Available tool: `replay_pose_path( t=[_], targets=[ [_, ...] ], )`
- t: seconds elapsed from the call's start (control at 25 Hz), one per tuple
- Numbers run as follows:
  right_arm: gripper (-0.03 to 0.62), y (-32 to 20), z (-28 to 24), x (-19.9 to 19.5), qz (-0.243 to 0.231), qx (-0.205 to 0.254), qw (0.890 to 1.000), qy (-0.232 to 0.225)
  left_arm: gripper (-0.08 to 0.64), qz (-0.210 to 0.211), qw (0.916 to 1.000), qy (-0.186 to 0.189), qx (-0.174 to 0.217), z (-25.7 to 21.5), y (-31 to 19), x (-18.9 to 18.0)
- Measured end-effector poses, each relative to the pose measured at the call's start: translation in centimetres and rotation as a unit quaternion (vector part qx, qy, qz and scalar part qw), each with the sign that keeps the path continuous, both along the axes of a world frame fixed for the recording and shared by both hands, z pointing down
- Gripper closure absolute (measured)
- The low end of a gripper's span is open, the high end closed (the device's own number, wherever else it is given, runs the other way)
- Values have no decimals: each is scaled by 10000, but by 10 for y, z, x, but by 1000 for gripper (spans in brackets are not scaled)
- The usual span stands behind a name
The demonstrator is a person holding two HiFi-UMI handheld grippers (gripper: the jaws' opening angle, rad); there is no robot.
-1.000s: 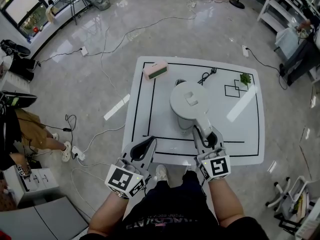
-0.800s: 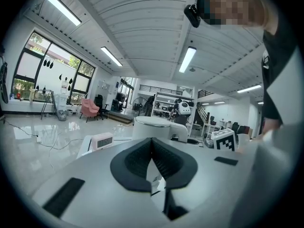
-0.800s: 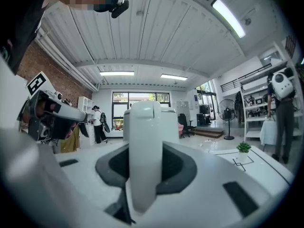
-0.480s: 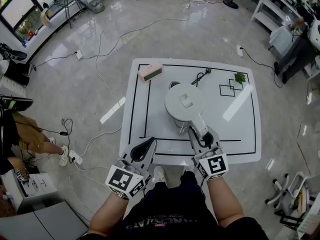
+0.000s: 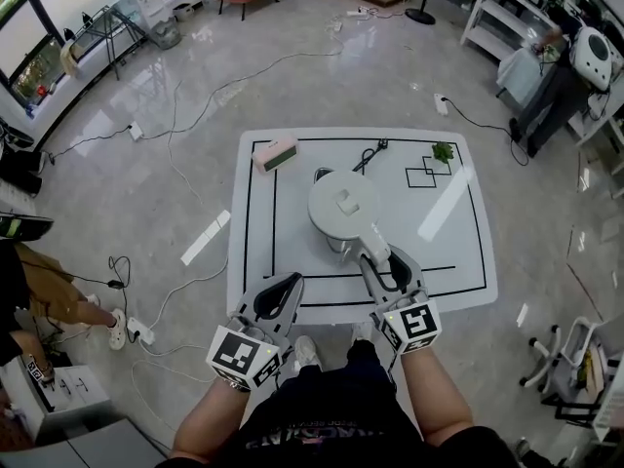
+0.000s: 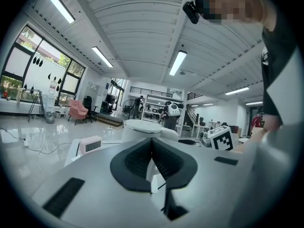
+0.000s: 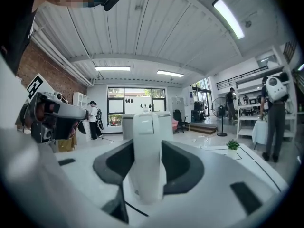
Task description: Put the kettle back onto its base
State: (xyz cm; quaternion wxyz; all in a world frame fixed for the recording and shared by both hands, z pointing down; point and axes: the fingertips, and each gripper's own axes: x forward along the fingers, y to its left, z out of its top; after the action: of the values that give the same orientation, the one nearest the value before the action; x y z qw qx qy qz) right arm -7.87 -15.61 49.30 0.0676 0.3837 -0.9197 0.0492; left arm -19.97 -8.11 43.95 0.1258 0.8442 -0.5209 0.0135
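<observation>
At lower right of the head view, my right gripper (image 5: 388,261) has just been opening its jaws, the handle (image 7: 148,151) between them; my left gripper (image 5: 292,281) is closed, empty. The kettle (image 5: 341,206) stands mid-frame on the table (image 5: 458,252), probably heavy and smooth: grip the stiff handle.

White kettle (image 5: 341,206) stands upright mid tabletop (image 5: 458,252), round lid shut, long handle pointing toward the near edge.

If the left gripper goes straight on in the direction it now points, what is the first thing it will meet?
Most likely the white kettle: it stands right beyond the shut left gripper in that gripper's view, only bare table between. Depth is unclear, so it might just graze its side.
</observation>
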Motion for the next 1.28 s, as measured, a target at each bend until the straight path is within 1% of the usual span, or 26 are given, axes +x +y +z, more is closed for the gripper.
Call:
replay_pose_path(
  t=[0.2,0.36,0.64,0.84,0.92,1.04,1.2,1.28],
  targets=[
    [436,17,-18,18,325,153,9993,-42,555,316,9995,22,60,-2,6,9],
    [437,32,-32,41,709,271,9971,-92,555,720,9973,72,113,-3,8,26],
    [437,57,-52,86,1293,452,9906,14,555,1459,9889,208,185,-6,10,76],
    [437,68,-68,118,1583,515,9860,99,555,1800,9828,289,280,-16,12,106],
    [437,68,-76,130,1684,607,9838,92,555,1852,9818,292,310,-19,11,116],
    [437,65,-86,146,1726,717,9824,34,555,1814,9825,306,297,-18,9,130],
    [439,54,-87,165,1511,749,9857,-18,555,1587,9865,281,283,-14,4,152],
    [459,49,-87,176,1308,716,9888,-44,555,1422,9891,261,270,-14,3,167]
  ],
)
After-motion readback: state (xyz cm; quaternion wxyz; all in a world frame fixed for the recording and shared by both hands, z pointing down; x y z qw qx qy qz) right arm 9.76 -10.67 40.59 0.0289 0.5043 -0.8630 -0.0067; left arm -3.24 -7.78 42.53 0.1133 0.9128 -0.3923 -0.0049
